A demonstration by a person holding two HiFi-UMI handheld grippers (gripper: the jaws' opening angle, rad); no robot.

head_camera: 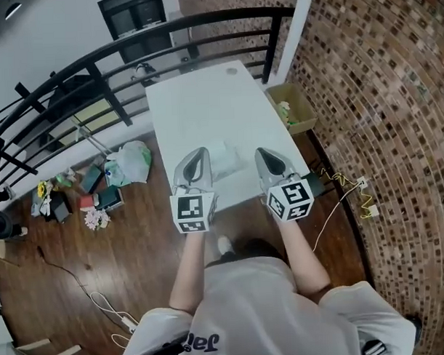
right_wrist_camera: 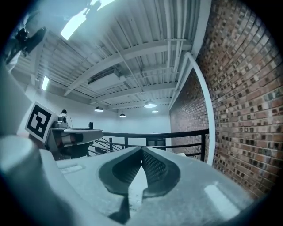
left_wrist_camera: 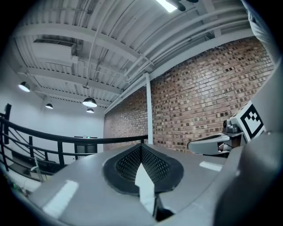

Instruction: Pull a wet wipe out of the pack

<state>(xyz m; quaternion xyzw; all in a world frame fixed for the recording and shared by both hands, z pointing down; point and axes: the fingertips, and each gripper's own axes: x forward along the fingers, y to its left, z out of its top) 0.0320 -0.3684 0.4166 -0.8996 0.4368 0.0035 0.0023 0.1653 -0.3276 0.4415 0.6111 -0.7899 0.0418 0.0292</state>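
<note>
The work is at its opening step, the approach: nothing has been gripped yet, and no wipe can be seen drawn out. The pack (head_camera: 225,160), a pale soft packet, lies on the white desk (head_camera: 205,101) close to its near edge, about midway across. The left tool (head_camera: 199,153) stands just left of it and the right tool (head_camera: 263,153) just right of it. Both point away from the person towards the far end of the desk, roughly level, so the pack sits between the two without either plainly touching it. The left gripper view shows the left tool (left_wrist_camera: 141,146) clenched, its ribbed pads meeting at the tip with nothing between them, and the right gripper view shows the right tool (right_wrist_camera: 141,151) clenched and bare in the same way. Each camera looks over the desk towards the railing and the brick wall, so the pack lies below what they take in. Whether the pack's flap is already lifted, or a corner of wipe stands proud, is too small to tell from the head view. The next move probably calls for tipping the tools down towards the pack. One tool would press the pack onto the desk to steady it. The other would spread its jaws and nip the exposed wipe at the opening, so that a pull up and away frees a single sheet without lifting the whole pack.
</note>
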